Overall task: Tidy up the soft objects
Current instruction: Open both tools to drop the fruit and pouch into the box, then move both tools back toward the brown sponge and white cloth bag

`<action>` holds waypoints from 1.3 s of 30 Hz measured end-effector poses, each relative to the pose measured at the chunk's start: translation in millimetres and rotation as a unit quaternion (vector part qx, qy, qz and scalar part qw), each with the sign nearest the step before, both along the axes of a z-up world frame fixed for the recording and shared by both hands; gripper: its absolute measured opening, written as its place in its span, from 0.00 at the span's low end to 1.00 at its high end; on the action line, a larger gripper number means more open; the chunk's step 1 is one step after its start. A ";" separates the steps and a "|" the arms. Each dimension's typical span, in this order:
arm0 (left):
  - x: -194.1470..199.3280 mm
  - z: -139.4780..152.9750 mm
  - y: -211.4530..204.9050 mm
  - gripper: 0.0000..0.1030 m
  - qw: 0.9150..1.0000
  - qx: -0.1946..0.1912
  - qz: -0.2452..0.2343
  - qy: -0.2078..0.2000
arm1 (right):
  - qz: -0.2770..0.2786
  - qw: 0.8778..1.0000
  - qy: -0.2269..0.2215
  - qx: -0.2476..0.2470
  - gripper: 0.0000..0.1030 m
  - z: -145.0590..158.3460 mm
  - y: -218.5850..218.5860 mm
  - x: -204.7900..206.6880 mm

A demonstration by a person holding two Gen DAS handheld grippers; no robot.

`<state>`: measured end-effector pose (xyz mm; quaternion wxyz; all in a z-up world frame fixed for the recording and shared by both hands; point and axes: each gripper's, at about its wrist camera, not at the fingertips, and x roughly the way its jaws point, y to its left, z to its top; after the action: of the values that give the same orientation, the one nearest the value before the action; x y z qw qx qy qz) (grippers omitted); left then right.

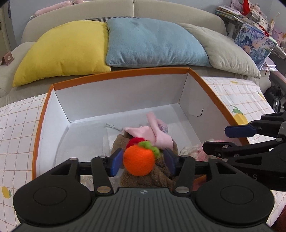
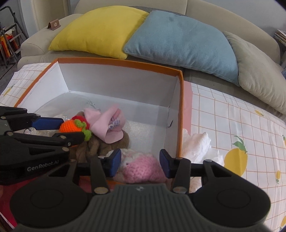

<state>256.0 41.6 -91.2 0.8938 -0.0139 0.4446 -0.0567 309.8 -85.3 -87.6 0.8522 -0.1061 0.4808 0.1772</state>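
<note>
An orange crocheted fruit is framed between the wide-spread jaws of the left gripper near the box's front edge; a pink knitted toy is straddled, ungripped, by the wide right gripper at its front right corner.

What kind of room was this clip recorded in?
Most likely a home living room. A beige sofa holds a yellow cushion and a blue cushion, and cluttered shelves of books and papers stand to one side. The orange-rimmed box sits on a lemon-print cloth.
</note>
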 end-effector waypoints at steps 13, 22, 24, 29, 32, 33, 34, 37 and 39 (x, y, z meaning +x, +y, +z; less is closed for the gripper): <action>-49.0 51.8 1.4 0.82 0.992 0.031 0.057 -0.111 | -0.027 0.996 -0.078 0.045 0.51 65.2 -27.0 -42.7; -110.0 76.9 -20.7 0.82 0.978 0.025 0.040 -0.203 | -0.048 0.983 -0.127 0.120 0.71 87.8 -69.0 -110.1; -125.4 78.9 -29.9 0.79 0.973 0.020 0.031 -0.226 | -0.051 0.982 -0.125 0.135 0.73 85.4 -78.9 -126.1; -154.6 72.1 -50.6 0.78 0.973 -0.017 -0.006 -0.230 | -0.086 0.973 -0.145 0.156 0.73 71.0 -104.8 -167.3; -170.0 59.7 -64.2 0.78 0.973 -0.016 -0.003 -0.228 | -0.122 0.968 -0.167 0.140 0.82 61.6 -119.4 -187.9; -174.2 54.6 -69.2 0.78 0.975 -0.015 -0.004 -0.223 | -0.137 0.967 -0.172 0.129 0.83 57.5 -123.6 -194.2; -177.5 49.0 -73.3 0.78 0.976 -0.016 -0.008 -0.216 | -0.150 0.966 -0.172 0.120 0.85 53.3 -127.9 -199.8; -181.1 33.2 -85.1 0.78 0.982 -0.024 -0.022 -0.186 | -0.176 0.967 -0.155 0.102 0.85 40.4 -140.8 -211.0; -182.9 26.0 -92.0 0.79 0.985 -0.023 -0.029 -0.171 | -0.190 0.968 -0.139 0.091 0.86 31.5 -148.8 -217.4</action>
<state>73.1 -50.4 -65.2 0.9540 -0.0117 0.2844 -0.0944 92.4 -234.1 -56.1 0.9346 0.0418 0.3511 0.0392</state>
